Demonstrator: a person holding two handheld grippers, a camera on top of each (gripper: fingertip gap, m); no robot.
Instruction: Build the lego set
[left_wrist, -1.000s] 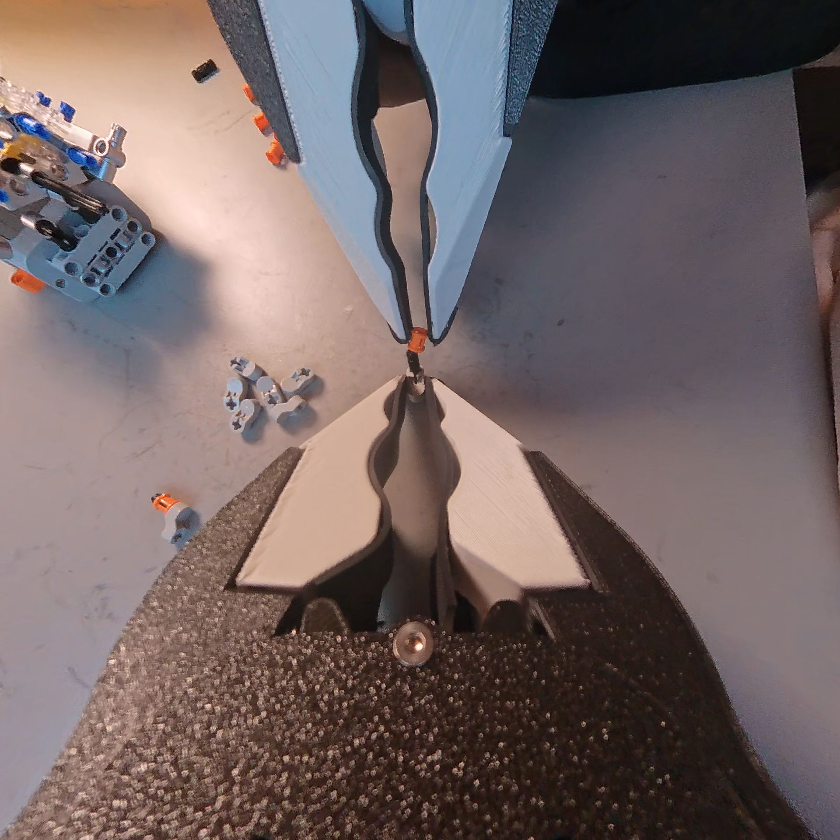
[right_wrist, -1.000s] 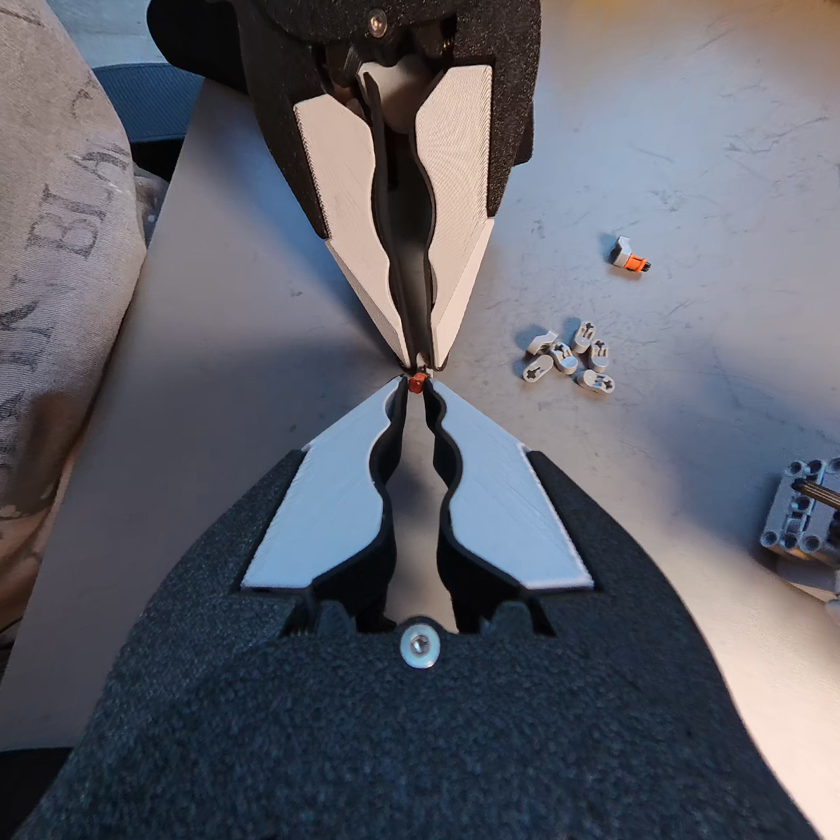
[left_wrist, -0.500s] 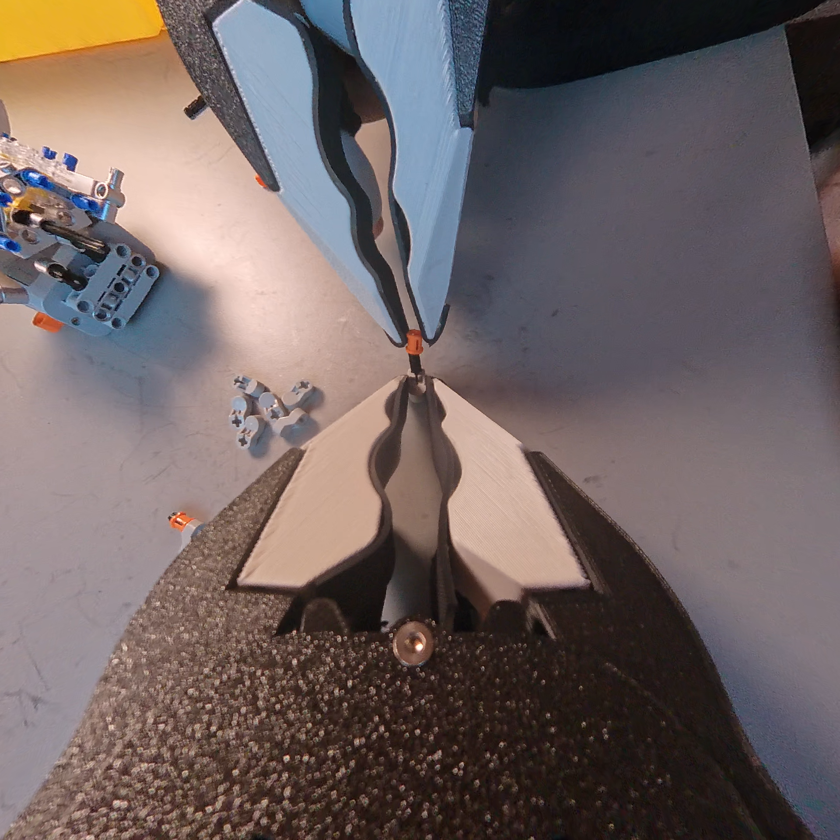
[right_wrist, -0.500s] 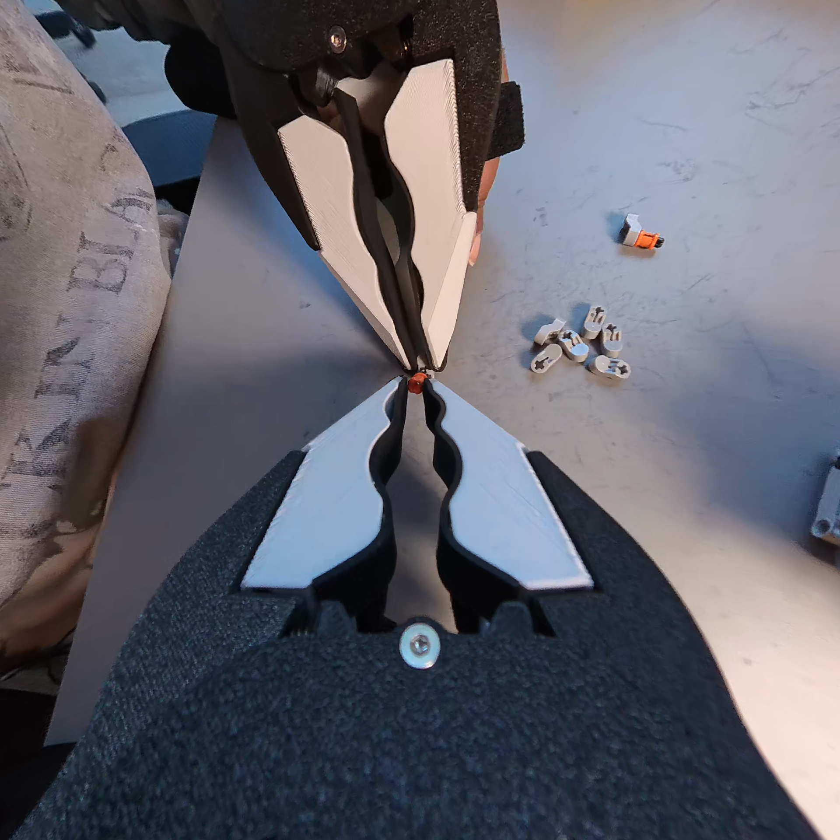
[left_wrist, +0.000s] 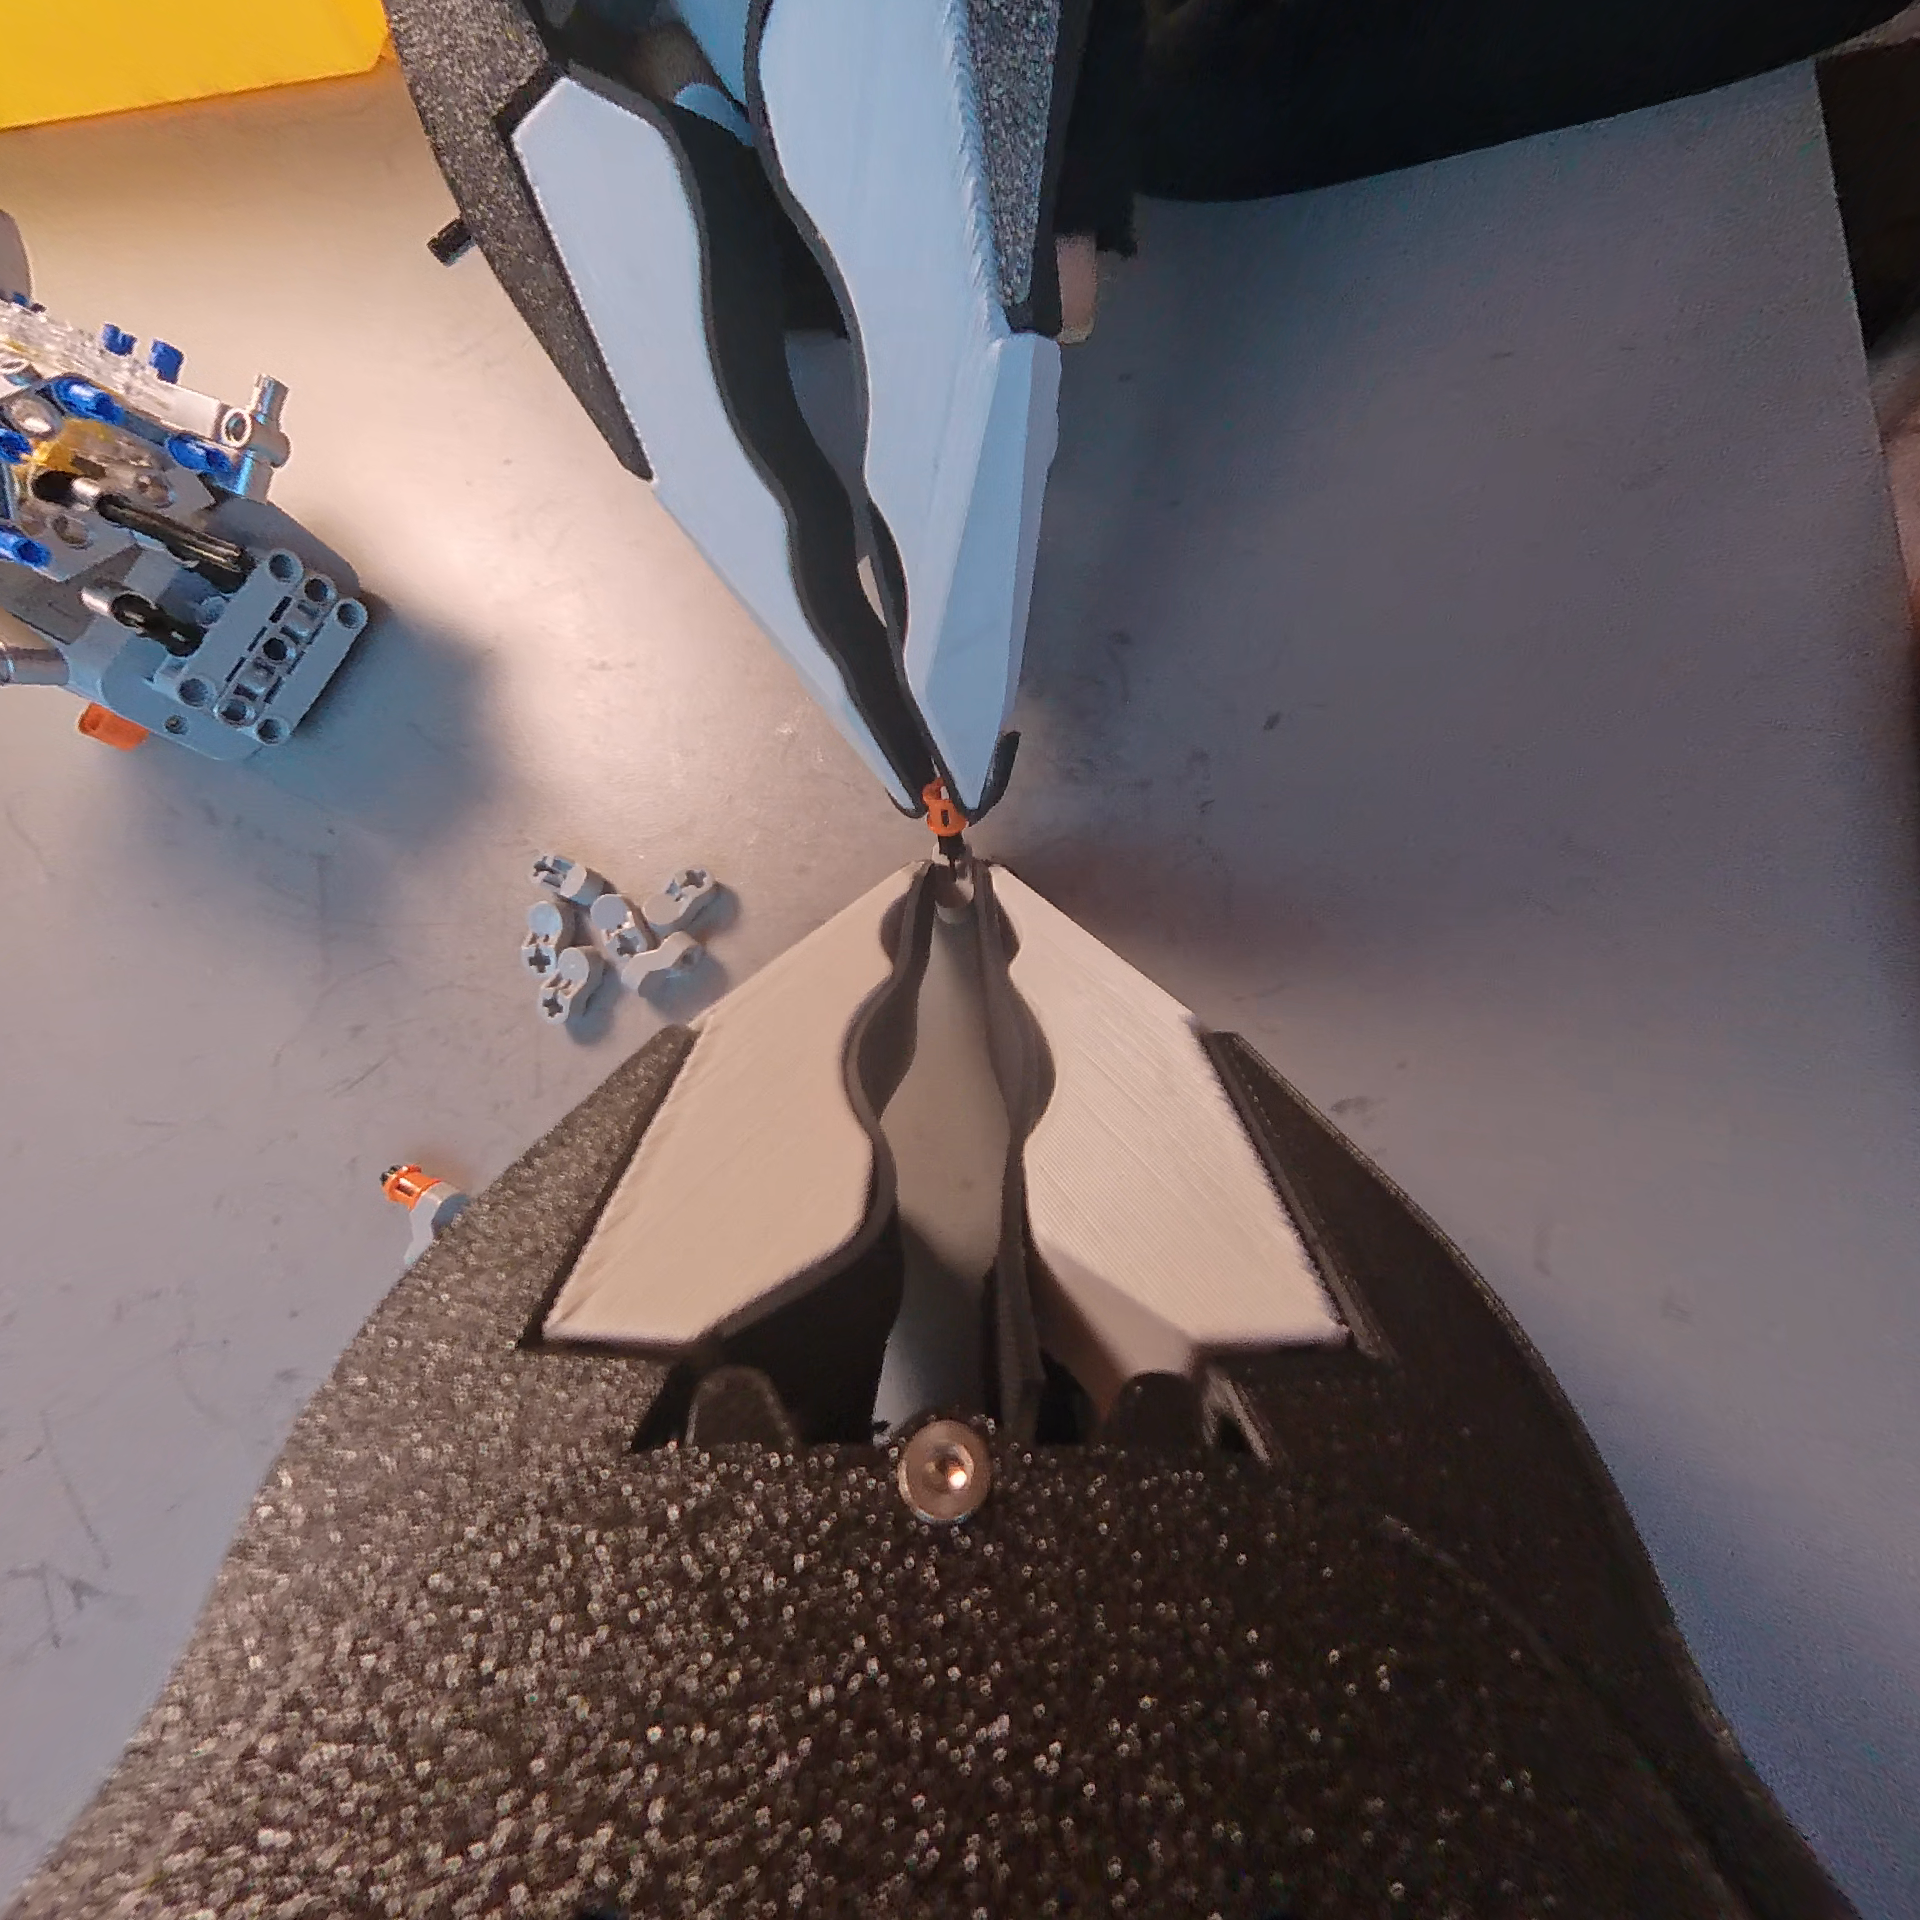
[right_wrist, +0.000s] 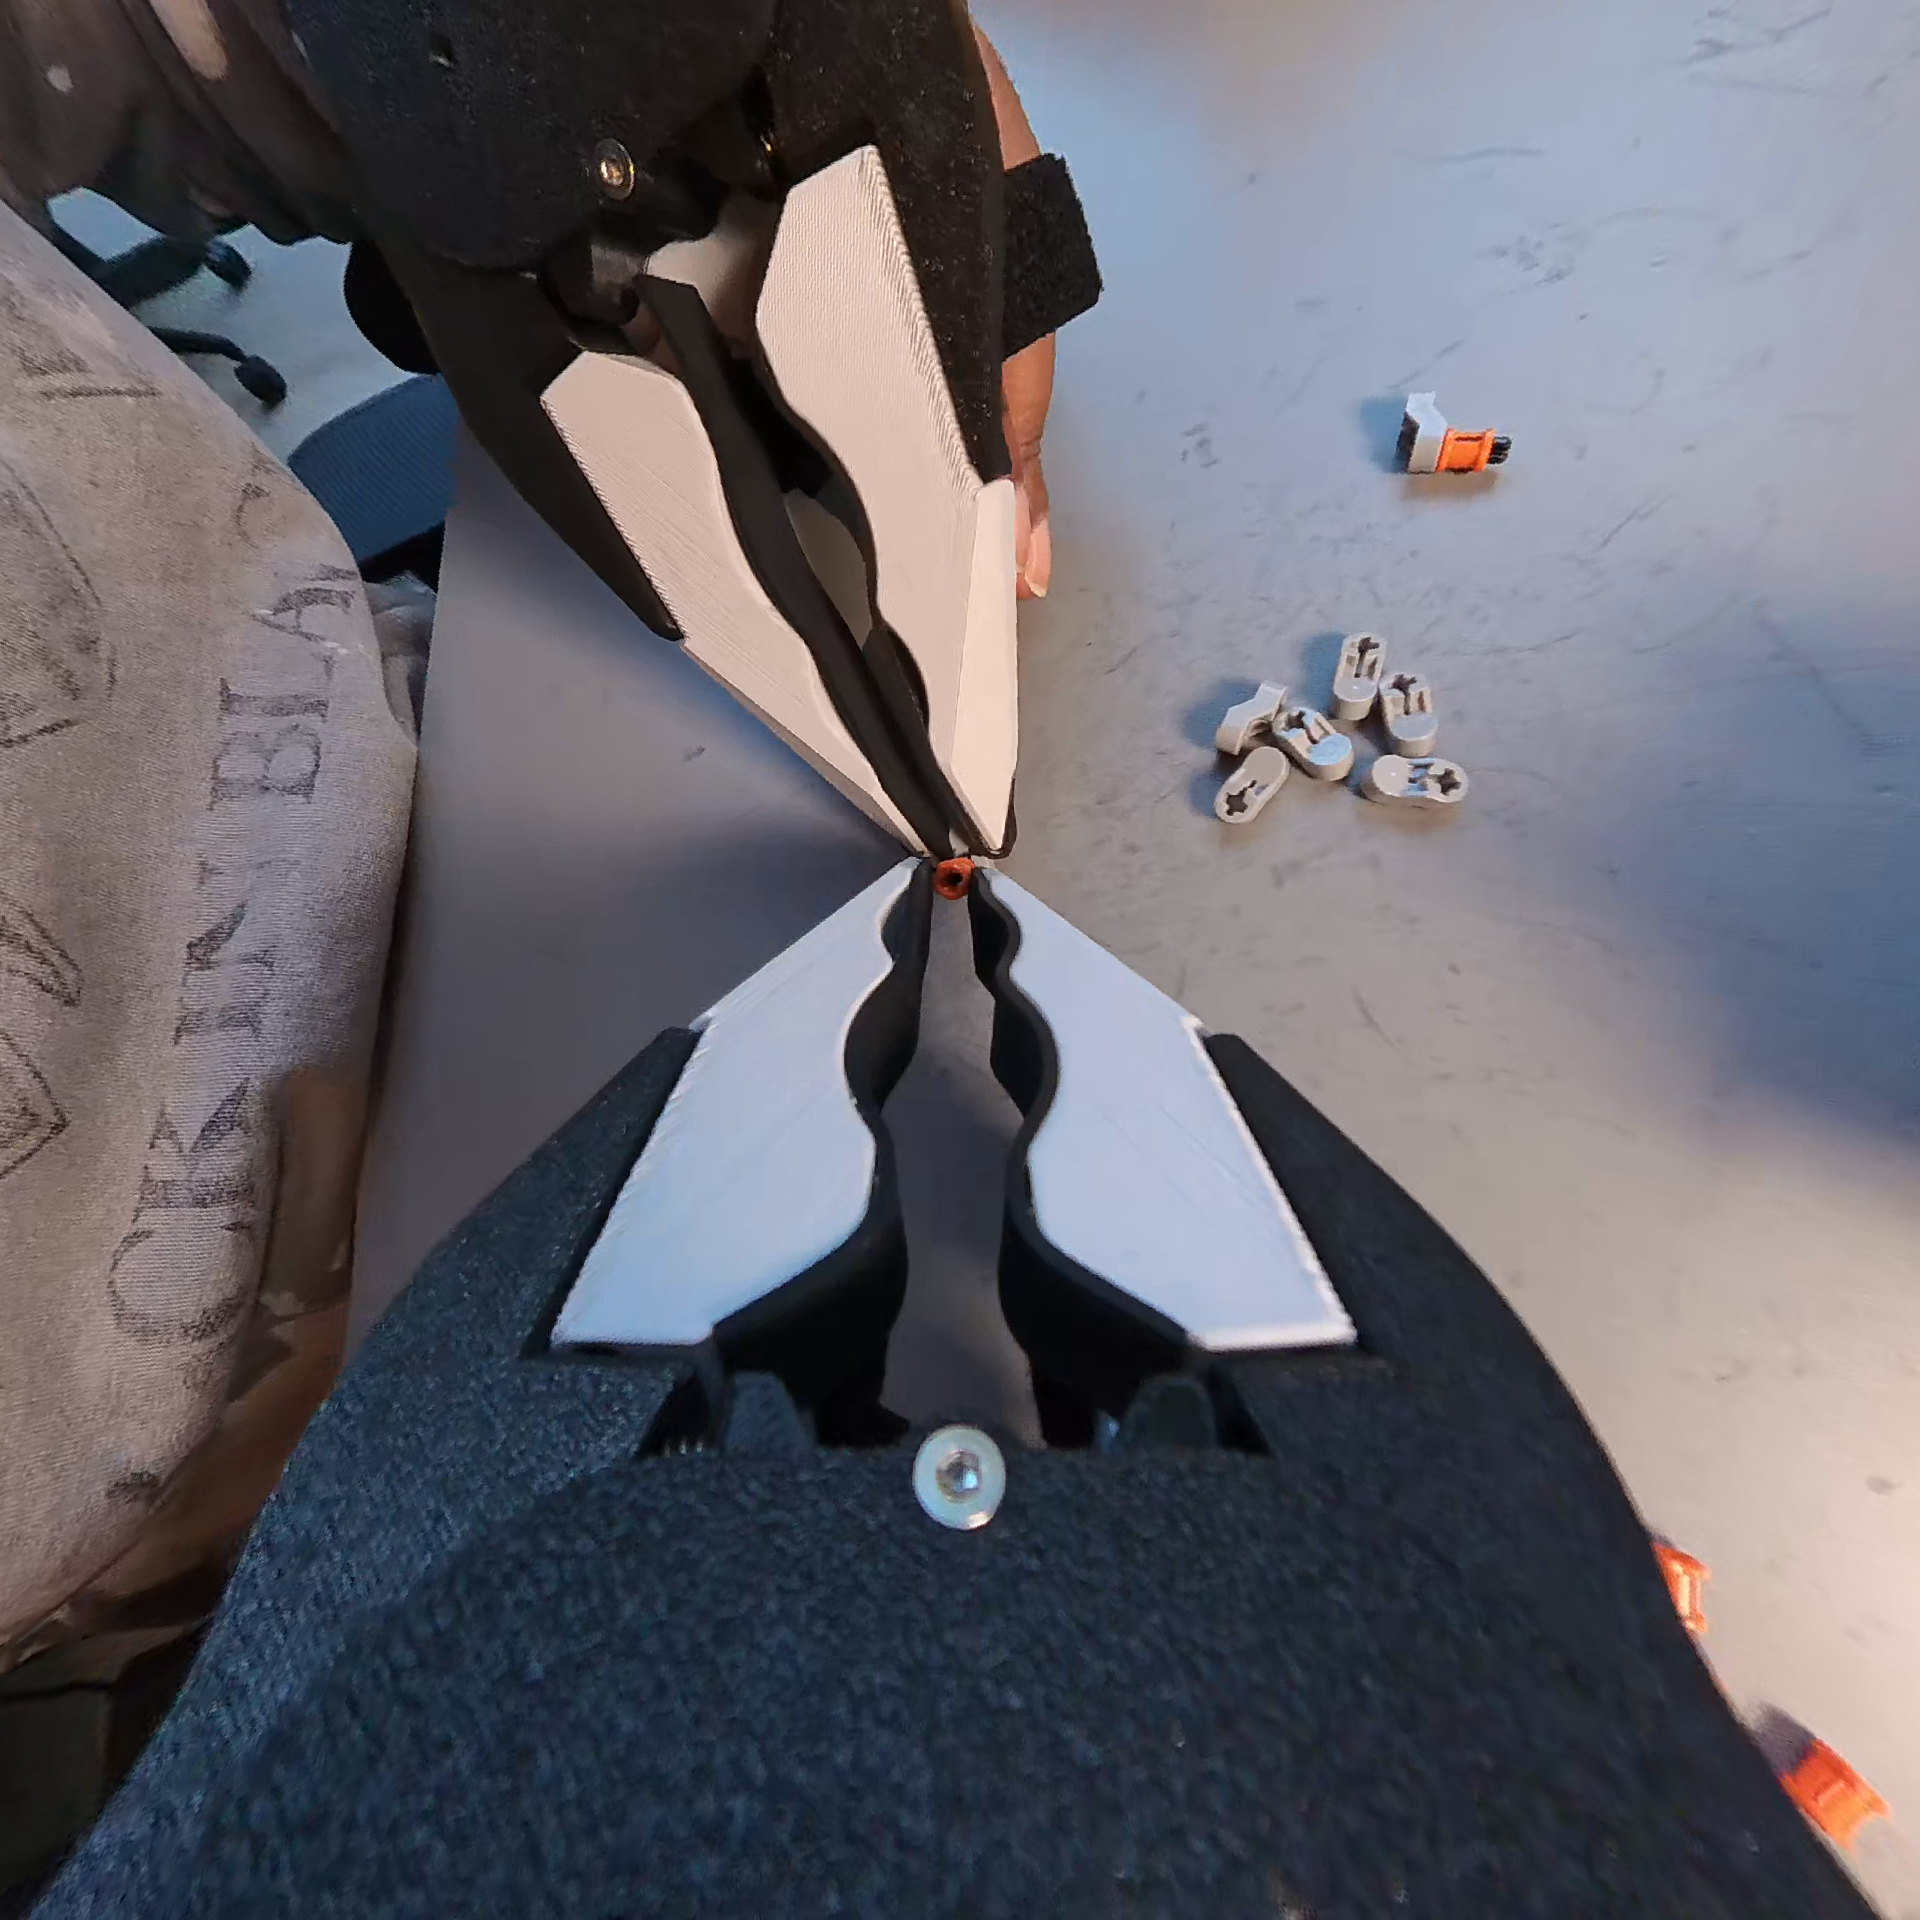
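Grippers meet tip to tip above a grey table; the left gripper has its jaws together on a small grey piece with a thin black pin projecting from it; the right gripper has its jaws clamped on a small orange bush; in the left wrist view the bush sits just beyond the pin's end, apparently in line with it, though whether pin and bush are already engaged cannot be told.

Surroundings: a cluster of loose grey connectors lies on the table near the left gripper; a separate grey-and-orange part lies farther off; a partly built grey and blue assembly stands well apart at the table's far side; further orange pieces lie beside the right gripper's body; a person's printed garment borders the table edge.

Risks, as judgement: both parts are held only at the extreme fingertips, so a slight twist could let either pivot or spring free; misalignment between pin and bush bore would cause jamming or bending of the pin; excess push could drive the grey piece back between the left jaws; a dropped part could bounce off the table's nearby edge.
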